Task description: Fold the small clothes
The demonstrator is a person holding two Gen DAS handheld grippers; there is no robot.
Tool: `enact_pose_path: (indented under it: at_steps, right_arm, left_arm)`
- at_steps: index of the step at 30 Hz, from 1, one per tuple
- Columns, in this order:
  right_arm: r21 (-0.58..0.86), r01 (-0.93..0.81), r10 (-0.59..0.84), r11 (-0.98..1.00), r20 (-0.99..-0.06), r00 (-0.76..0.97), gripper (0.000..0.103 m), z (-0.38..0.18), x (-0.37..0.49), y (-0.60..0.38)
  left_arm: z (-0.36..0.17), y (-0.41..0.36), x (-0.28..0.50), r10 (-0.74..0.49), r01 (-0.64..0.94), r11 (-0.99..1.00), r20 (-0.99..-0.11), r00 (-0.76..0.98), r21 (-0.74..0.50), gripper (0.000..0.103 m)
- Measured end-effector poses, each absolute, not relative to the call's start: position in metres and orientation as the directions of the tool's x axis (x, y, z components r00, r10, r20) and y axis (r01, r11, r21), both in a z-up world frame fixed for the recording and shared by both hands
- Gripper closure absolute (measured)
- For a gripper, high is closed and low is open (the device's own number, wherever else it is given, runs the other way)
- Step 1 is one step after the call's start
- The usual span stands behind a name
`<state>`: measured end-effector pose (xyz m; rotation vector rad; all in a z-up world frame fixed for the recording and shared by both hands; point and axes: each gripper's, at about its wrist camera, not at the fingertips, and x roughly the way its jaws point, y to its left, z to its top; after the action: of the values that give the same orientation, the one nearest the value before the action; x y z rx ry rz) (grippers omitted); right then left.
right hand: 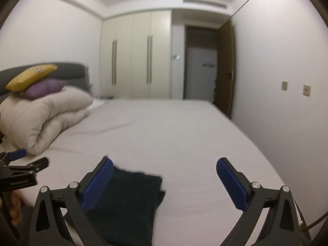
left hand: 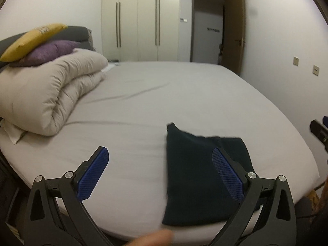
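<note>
The left gripper (left hand: 161, 164) is spread wide with nothing between its blue pads, hanging above the near part of the bed (left hand: 164, 94); its right-hand finger (left hand: 227, 174) lies over the dark folded garment (left hand: 196, 176) in this view, though whether it touches the cloth cannot be told. The right gripper (right hand: 164, 176) is likewise wide apart and holds nothing, its left-hand finger (right hand: 98, 184) overlapping the same garment (right hand: 127, 205) in its own view. That garment, black or very dark blue, lies folded into a rough rectangle on the pale sheet close to the bed's near edge, with one corner raised slightly at the far left and layered edges showing on its right side. The sheet around it is smooth with a few faint creases further out. The left gripper's body (right hand: 18, 174) shows at the left border of the right wrist view, and a sliver of the right gripper (left hand: 319, 131) at the right border of the left wrist view. Toward the head of the bed sits a rolled beige duvet (left hand: 49, 94), topped by a purple cushion (left hand: 49, 52) and a yellow cushion (left hand: 30, 40) against a grey headboard (left hand: 78, 32). Beyond stand a cream wardrobe (left hand: 139, 20) and an open door (left hand: 233, 32).
</note>
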<state>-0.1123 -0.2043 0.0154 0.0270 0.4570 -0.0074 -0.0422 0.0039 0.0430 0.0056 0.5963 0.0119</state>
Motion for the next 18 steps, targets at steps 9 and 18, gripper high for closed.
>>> enact_pose_path:
  at_steps: [9, 18]
  right_arm:
    - [0.234, 0.099, 0.096, 0.967, -0.698, 0.709, 0.0, -0.027, -0.088, -0.212]
    - [0.223, 0.113, 0.083, 0.968, -0.714, 0.695, 0.0, -0.039, -0.096, -0.214]
  left_arm:
    - [0.011, -0.006, -0.031, -0.01, 0.007, 1.0, -0.7, 0.714, -0.008, 0.0]
    - [-0.015, -0.006, -0.023, -0.028, 0.007, 0.999, -0.749, 0.662, -0.031, 0.0]
